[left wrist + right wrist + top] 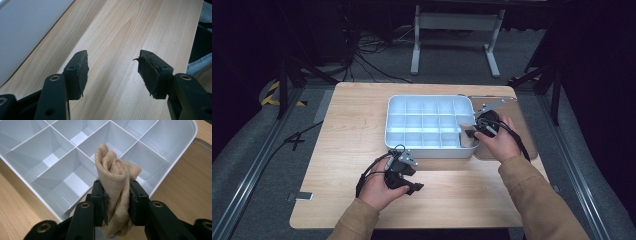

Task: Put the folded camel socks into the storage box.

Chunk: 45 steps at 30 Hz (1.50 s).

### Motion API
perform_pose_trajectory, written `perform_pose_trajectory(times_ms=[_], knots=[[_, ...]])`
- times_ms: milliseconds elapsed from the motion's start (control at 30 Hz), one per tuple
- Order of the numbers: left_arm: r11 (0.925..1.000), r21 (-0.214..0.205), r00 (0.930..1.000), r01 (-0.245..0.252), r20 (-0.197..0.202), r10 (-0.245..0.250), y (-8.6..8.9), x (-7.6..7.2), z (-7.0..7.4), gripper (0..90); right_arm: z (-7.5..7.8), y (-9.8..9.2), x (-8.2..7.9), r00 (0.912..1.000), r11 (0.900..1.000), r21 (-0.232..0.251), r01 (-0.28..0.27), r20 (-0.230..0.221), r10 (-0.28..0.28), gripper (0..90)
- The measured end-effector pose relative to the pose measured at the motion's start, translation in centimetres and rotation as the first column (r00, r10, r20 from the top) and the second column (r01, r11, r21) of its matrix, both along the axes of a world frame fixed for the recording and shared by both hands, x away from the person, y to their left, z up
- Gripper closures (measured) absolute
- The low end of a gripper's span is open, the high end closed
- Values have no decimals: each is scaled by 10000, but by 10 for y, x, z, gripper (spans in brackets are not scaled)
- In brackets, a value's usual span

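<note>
A white tray (pixel 427 151) divided into several empty compartments sits at the back middle of the wooden table (pixel 337 150). My right gripper (pixel 469 131) hovers over the tray's near right corner, shut on a bunched beige knitted cloth (pixel 468 142). In the right gripper view the cloth (pixel 115 170) stands up between the pads of the gripper (pixel 117 192), above the tray's (pixel 192 135) compartments. My left gripper (pixel 414 175) lies low over the table just in front of the tray. It is open with nothing in it (pixel 112 67), and the tray wall (pixel 22 32) lies to its upper left.
A brown mat (pixel 522 125) lies under and beside the tray's right end. Bare wood stretches left of the tray and along the front edge. Cables and a white frame (pixel 457 22) stand on the floor beyond the table.
</note>
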<state>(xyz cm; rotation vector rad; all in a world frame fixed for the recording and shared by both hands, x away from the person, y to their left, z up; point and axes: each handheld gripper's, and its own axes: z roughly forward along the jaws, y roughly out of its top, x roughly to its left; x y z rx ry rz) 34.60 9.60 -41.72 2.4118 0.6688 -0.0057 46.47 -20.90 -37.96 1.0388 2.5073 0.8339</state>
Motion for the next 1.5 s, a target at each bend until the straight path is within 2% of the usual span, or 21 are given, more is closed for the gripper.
perform_pose_trajectory(times_ms=[233, 333, 533, 767, 867, 1033, 1333, 1500], knots=[[10000, 67, 10000, -29, -25, 29, 1, -1, 0, 416, -13, 9, 2, 9992, 9981, -617, -53, -389, 29, 695], [10000, 38, 10000, -52, -24, 52, 2, -1, 0, 416, -18, 12, 3, 9973, 9967, -814, 43, -727, -102, 690], [10000, 49, 10000, -68, -49, 68, 2, -1, 0, 413, -29, 19, 5, 9948, 9876, -1572, -7, -1004, -153, 687], [9999, 127, 10000, 3, -41, -2, 1, -1, 0, 412, -31, 21, 9, 9921, 9836, -1802, 58, -1221, -282, 688], [9999, 146, 10000, -5, -50, 6, 1, -2, 0, 412, -31, 25, 10, 9908, 9774, -2112, 7, -1321, -292, 689], [9999, 101, 10000, -25, -32, 26, 1, -2, -1, 412, -35, 33, 14, 9878, 9611, -2759, -127, -1525, -307, 688], [9999, 71, 10000, -88, -37, 88, 3, -2, -1, 411, -39, 35, 20, 9791, 9618, -2738, -29, -1965, -530, 691], [9999, 89, 10000, -55, -63, 56, 3, -2, -1, 410, -40, 34, 21, 9746, 9662, -2576, -35, -2172, -544, 694]])
